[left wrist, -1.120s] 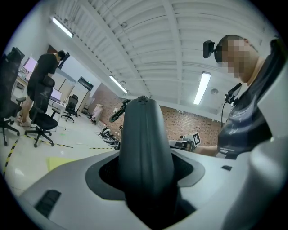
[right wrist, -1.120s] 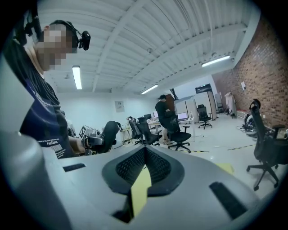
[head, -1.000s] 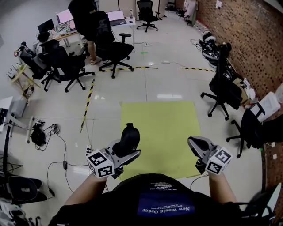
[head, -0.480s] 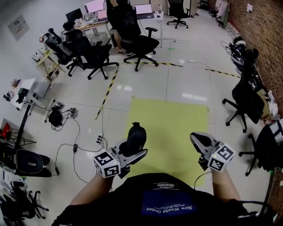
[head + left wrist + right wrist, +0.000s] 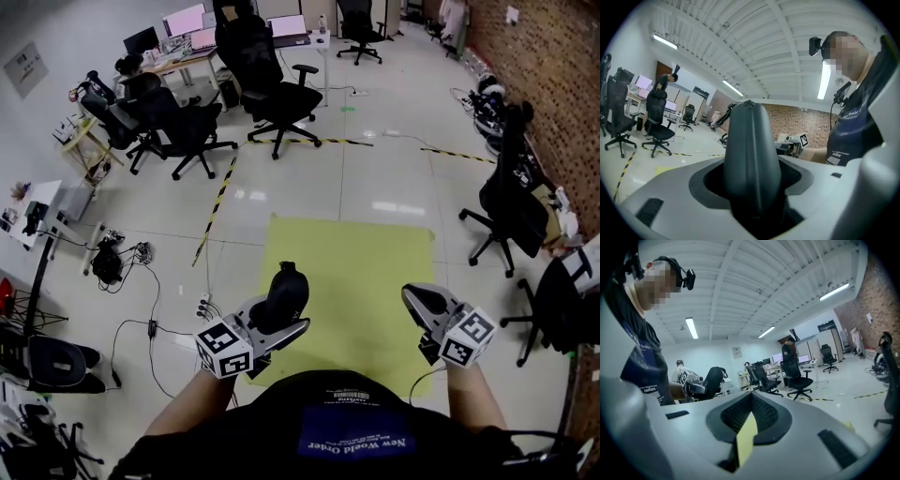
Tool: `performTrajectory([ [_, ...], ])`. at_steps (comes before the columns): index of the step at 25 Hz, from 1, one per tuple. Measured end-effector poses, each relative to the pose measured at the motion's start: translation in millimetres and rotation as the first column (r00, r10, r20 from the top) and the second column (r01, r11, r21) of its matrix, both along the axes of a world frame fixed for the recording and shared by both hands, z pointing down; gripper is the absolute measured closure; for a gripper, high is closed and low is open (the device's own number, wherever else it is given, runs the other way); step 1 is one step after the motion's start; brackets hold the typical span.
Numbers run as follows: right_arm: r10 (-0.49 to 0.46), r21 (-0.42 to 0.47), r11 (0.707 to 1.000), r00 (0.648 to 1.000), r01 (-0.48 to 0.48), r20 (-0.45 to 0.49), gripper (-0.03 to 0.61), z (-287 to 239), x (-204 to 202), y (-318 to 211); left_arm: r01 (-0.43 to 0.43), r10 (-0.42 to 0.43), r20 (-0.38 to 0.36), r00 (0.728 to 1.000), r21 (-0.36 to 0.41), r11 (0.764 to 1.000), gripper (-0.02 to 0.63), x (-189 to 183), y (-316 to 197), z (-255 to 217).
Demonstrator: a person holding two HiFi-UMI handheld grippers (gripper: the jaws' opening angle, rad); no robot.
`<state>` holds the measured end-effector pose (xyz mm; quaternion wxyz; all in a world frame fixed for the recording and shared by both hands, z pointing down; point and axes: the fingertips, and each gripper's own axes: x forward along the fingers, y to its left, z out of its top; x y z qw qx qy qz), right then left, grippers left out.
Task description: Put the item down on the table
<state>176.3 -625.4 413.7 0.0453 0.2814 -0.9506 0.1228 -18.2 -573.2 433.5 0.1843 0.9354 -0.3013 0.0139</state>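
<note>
My left gripper is shut on a black rounded item, which stands up out of the jaws. In the left gripper view the black item fills the middle between the two grey jaws. My right gripper is held at the same height on the right, shut with nothing in it. In the right gripper view its ribbed pads meet at the tip, with only a sliver of yellow mat showing between them. Both grippers hang in the air above the floor, in front of the person's body.
A yellow mat lies on the pale tiled floor below the grippers. Black office chairs stand ahead and at the right. Desks with monitors are far back left. Cables and a power strip lie on the floor at left.
The head view has swung left across the room, bringing more of the left-hand floor and desks into sight. Both grippers keep their pose, and the black item stays in the left one.
</note>
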Motion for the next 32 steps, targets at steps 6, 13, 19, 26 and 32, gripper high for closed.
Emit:
performTrajectory([
  [6, 0.002, -0.017, 1.000, 1.000, -0.002, -0.025, 0.591, 9.8, -1.8, -2.0, -0.040, 0.041, 0.089, 0.995, -0.017, 0.999, 0.325, -1.0, -19.8, 17.9],
  [13, -0.034, -0.062, 0.998, 0.997, 0.030, -0.072, 0.591, 62.9, -16.7, -4.9, -0.135, 0.149, 0.272, 0.951, -0.070, 0.988, 0.325, 20.6, -38.1, 92.7],
  [19, -0.059, -0.118, 0.992, 0.992, 0.046, -0.107, 0.591, 119.8, -24.7, 0.1, -0.225, 0.254, 0.405, 0.878, -0.118, 0.967, 0.325, 43.0, -51.0, 171.5],
  [26, -0.027, -0.180, 0.984, 0.995, 0.010, -0.093, 0.591, 162.0, -25.3, -3.6, -0.302, 0.309, 0.611, 0.729, -0.119, 0.946, 0.325, 47.5, -67.1, 244.8],
  [32, -0.021, -0.211, 0.978, 0.998, 0.007, -0.067, 0.591, 177.9, -27.9, -4.1, -0.364, 0.362, 0.756, 0.545, -0.175, 0.915, 0.325, 42.4, -64.0, 295.2],
])
